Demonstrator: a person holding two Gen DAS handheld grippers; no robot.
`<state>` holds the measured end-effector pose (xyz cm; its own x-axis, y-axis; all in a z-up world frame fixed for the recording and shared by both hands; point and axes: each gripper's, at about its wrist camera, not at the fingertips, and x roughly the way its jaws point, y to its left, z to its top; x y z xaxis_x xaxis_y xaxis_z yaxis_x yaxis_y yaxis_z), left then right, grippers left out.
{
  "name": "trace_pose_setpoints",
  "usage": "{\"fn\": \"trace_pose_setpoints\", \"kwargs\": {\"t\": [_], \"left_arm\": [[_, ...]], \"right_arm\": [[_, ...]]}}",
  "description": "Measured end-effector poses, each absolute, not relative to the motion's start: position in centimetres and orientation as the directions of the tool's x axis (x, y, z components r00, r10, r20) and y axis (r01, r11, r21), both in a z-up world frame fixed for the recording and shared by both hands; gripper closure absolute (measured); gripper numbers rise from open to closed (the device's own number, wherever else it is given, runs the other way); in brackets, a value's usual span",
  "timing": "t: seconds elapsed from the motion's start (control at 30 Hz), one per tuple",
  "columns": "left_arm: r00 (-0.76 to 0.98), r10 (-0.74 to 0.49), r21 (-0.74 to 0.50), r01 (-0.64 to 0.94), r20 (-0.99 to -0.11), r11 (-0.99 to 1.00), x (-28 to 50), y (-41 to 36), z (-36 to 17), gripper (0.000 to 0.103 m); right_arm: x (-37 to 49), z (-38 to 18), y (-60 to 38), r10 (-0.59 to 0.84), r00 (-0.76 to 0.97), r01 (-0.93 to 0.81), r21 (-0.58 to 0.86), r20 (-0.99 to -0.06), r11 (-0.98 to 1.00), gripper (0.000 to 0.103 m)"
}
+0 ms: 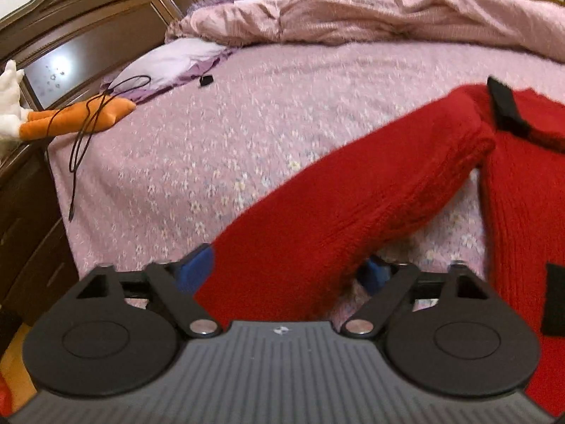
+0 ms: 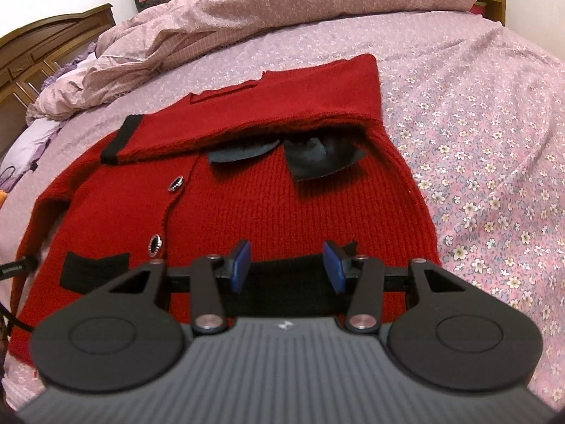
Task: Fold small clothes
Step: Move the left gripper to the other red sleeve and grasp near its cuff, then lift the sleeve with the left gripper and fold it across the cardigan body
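Observation:
A red knitted cardigan (image 2: 282, 208) with black trim lies front up on the flowered bedsheet (image 2: 494, 183). One sleeve (image 2: 254, 113) is folded across its chest, its black cuff (image 2: 120, 137) at the left. The other sleeve (image 1: 353, 194) runs from the shoulder down between the jaws of my left gripper (image 1: 286, 270). The left pad (image 1: 196, 268) touches the knit, while a thin gap shows at the right pad (image 1: 376, 275), so this gripper is open. My right gripper (image 2: 287, 265) hovers open over the black hem band (image 2: 286, 284), pads apart and holding nothing.
A crumpled pink duvet (image 1: 370, 10) is heaped at the far side of the bed. Near the wooden headboard (image 1: 88, 24) lie a lilac pillow (image 1: 169, 60), an orange plush toy (image 1: 70, 118), a black cable (image 1: 84, 134) and a small black object (image 1: 206, 80).

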<state>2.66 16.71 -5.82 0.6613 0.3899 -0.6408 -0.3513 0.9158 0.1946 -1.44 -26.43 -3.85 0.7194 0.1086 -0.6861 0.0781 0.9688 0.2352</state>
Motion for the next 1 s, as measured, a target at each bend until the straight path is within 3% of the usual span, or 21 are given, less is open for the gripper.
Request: {"fn": "trace_pose_setpoints", "kwargs": {"t": [0.07,0.2,0.23,0.33,0.57,0.87,1.0], "left_arm": [[0.67,0.379,0.166,-0.36,-0.639,0.918,2.7,17.1,-5.8,0.031],[0.651,0.369,0.107,-0.405,-0.663,0.908,3.2,18.3,-6.4,0.073],[0.656,0.357,0.073,-0.419,-0.664,0.905,3.2,18.6,-6.2,0.077],[0.689,0.363,0.016,-0.454,-0.627,0.891,3.1,19.1,-5.0,0.083],[0.8,0.354,-0.106,-0.455,-0.484,0.884,3.9,19.5,0.6,0.084],[0.928,0.187,-0.197,-0.259,-0.321,0.946,6.5,14.8,7.6,0.084],[0.953,0.087,-0.209,-0.152,-0.292,0.966,7.4,10.8,9.1,0.084]], "right_arm": [[-1.4,-3.9,-26.3,0.108,0.717,0.078,0.233,-0.689,0.969,0.055],[-1.3,-3.9,-26.3,0.109,0.714,0.081,0.236,-0.691,0.968,0.055],[-1.3,-3.9,-26.3,0.108,0.714,0.081,0.235,-0.692,0.969,0.055],[-1.3,-3.8,-26.3,0.107,0.715,0.081,0.234,-0.691,0.969,0.055],[-1.4,-3.9,-26.5,0.115,0.717,0.082,0.246,-0.688,0.966,0.055],[-1.7,-3.8,-26.7,0.122,0.726,0.081,0.26,-0.677,0.962,0.055],[-1.9,-3.7,-26.9,0.122,0.731,0.085,0.267,-0.672,0.96,0.055]]}}
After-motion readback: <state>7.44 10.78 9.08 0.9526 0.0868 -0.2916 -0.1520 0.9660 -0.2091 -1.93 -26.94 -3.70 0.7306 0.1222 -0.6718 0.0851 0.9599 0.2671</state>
